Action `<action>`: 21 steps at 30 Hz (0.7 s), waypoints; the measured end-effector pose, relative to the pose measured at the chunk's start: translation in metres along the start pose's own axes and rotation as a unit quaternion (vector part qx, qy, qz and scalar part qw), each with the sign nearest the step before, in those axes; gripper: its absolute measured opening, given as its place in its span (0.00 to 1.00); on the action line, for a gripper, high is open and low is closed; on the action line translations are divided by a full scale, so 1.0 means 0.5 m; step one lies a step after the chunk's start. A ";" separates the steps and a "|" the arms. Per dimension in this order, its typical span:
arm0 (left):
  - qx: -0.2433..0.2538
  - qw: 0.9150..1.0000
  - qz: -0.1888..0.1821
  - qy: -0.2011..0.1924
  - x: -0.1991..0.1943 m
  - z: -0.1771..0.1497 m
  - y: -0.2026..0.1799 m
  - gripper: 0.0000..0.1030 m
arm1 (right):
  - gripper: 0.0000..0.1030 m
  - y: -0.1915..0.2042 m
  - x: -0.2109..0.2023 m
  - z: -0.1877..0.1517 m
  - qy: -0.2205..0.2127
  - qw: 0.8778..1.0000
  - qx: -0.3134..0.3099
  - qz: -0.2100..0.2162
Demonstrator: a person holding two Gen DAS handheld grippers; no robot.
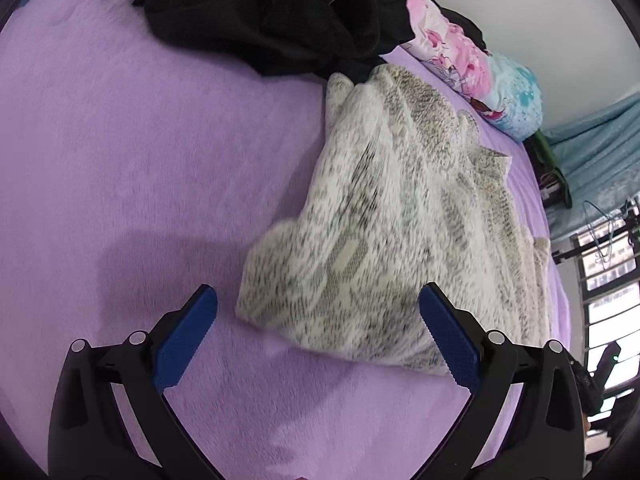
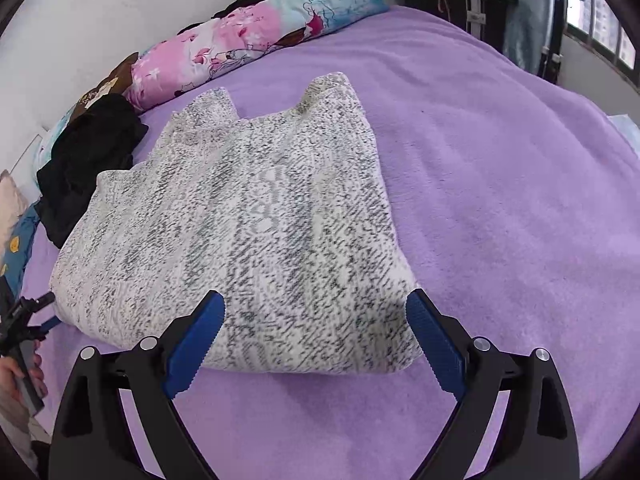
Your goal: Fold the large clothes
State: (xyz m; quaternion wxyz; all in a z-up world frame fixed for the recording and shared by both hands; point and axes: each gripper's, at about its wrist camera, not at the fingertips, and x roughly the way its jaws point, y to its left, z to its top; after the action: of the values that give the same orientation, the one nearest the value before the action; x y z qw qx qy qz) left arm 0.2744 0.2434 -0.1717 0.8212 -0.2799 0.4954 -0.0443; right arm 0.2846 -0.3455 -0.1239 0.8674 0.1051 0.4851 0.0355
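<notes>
Folded speckled sweater lies on the purple bed cover, long axis running away from both claws. Right gripper wide open, empty, over its near edge. Left gripper wide open, empty, at the near corner.

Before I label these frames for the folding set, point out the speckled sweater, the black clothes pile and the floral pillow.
speckled sweater (image 2: 256, 220): right wrist view, middle of its top layer.
black clothes pile (image 1: 280, 12): left wrist view, centre of the heap.
floral pillow (image 2: 224, 40): right wrist view, pink middle section.
</notes>
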 end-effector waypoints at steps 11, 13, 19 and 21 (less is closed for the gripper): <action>0.062 0.996 -0.016 0.061 0.060 0.102 -0.024 0.94 | 0.88 -0.066 0.059 0.054 0.025 1.000 0.003 0.011; 0.066 0.995 -0.026 0.074 0.075 0.112 -0.024 0.94 | 0.89 -0.083 0.079 0.066 0.037 0.999 0.007 0.025; 0.064 0.991 -0.046 0.108 0.122 0.142 -0.009 0.94 | 0.93 -0.118 0.127 0.098 0.064 0.996 0.020 0.063; 0.062 0.990 -0.054 0.118 0.136 0.152 -0.005 0.94 | 0.93 -0.120 0.142 0.106 0.068 0.995 0.014 0.072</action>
State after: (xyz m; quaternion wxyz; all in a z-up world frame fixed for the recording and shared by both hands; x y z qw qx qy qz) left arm 0.3728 0.2492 -0.1975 0.7689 -0.2474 0.5696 -0.1521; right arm 0.3645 -0.4003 -0.1690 0.8260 0.1494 0.5346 0.0982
